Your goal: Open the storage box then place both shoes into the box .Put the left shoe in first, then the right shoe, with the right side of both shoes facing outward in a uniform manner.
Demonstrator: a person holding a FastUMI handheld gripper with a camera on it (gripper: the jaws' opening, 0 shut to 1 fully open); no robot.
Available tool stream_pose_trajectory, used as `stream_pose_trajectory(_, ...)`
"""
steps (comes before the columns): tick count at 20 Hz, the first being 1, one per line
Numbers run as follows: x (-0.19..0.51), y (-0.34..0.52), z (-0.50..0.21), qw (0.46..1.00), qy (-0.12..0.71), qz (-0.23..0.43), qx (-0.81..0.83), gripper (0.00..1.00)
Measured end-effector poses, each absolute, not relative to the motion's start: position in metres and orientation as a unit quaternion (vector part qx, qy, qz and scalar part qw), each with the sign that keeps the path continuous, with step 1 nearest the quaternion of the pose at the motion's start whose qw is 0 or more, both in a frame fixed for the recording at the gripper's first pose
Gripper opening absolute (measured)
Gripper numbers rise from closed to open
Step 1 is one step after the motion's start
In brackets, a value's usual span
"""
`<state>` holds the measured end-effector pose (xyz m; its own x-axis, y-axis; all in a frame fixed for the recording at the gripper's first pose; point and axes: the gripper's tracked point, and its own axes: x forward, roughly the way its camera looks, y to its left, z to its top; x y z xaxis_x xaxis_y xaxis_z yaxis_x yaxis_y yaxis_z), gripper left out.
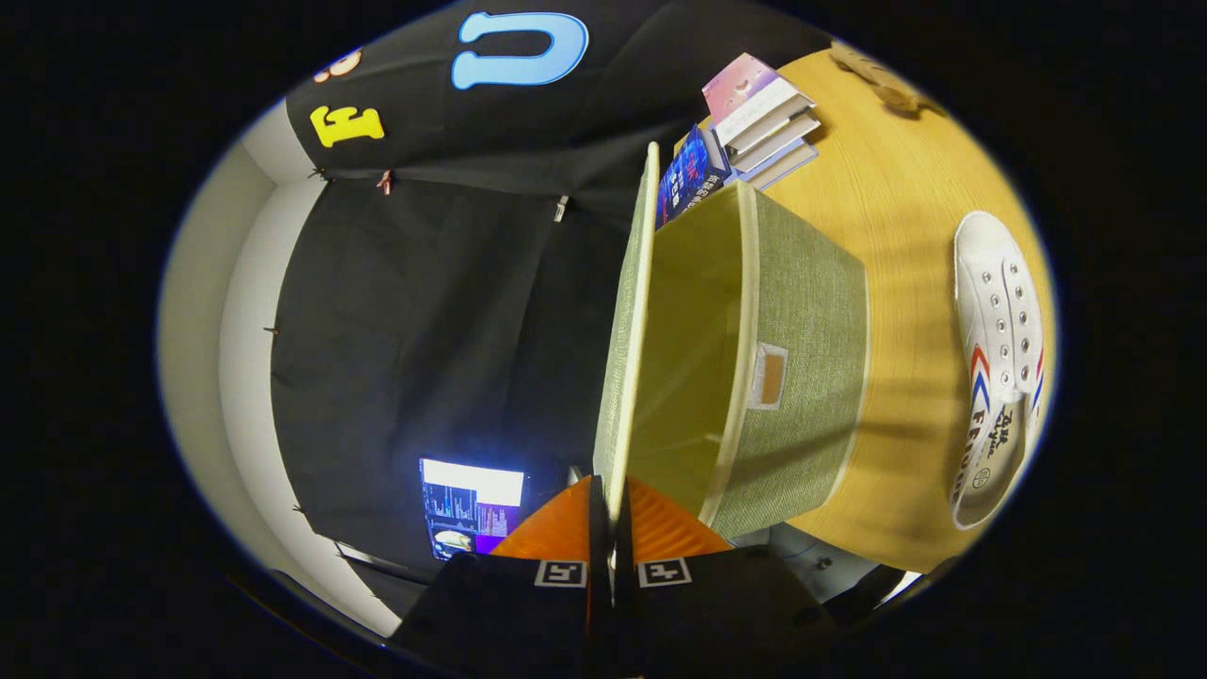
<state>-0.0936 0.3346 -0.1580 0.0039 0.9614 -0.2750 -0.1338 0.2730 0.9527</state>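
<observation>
Tool nearly closed, both fingers pinching the free edge of the lid; lid held swung up, seen edge-on, its long axis running straight ahead from the fingertips toward 12 o'clock.

Storage box, green fabric, lies just past the lid at about 1 o'clock from the tool; mouth open toward us, inside looks empty as far as we can see; small label pocket on its near wall; box stands on the wooden surface.

Count: one box, one lid, one shoe in sight; white lace-up canvas shoe lying at about 3 o'clock, well apart from the box, its long axis roughly parallel to the lid's; we cannot tell left from right.

Books: a small stack plus one leaning volume beyond the box at about 1 o'clock; a lit screen at about 10 o'clock near the fingers.

We judge the opening step nearly done; both shoes are still to be placed.
</observation>
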Motion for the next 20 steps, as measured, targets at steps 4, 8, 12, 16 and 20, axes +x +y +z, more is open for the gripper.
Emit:
stream_pose_trajectory(4,-0.092,0.362,-0.113,0.599,0.532,0.466,0.375,0.05)
stream_pose_trajectory(8,-0.096,0.405,-0.059,0.592,0.516,0.488,0.381,0.05)
stream_pose_trajectory(12,-0.109,0.469,-0.035,0.601,0.501,0.513,0.354,0.05)
stream_pose_trajectory(16,-0.126,0.541,-0.045,0.609,0.504,0.517,0.329,0.05)
stream_pose_trajectory(20,-0.14,0.602,-0.063,0.617,0.513,0.514,0.303,0.06)
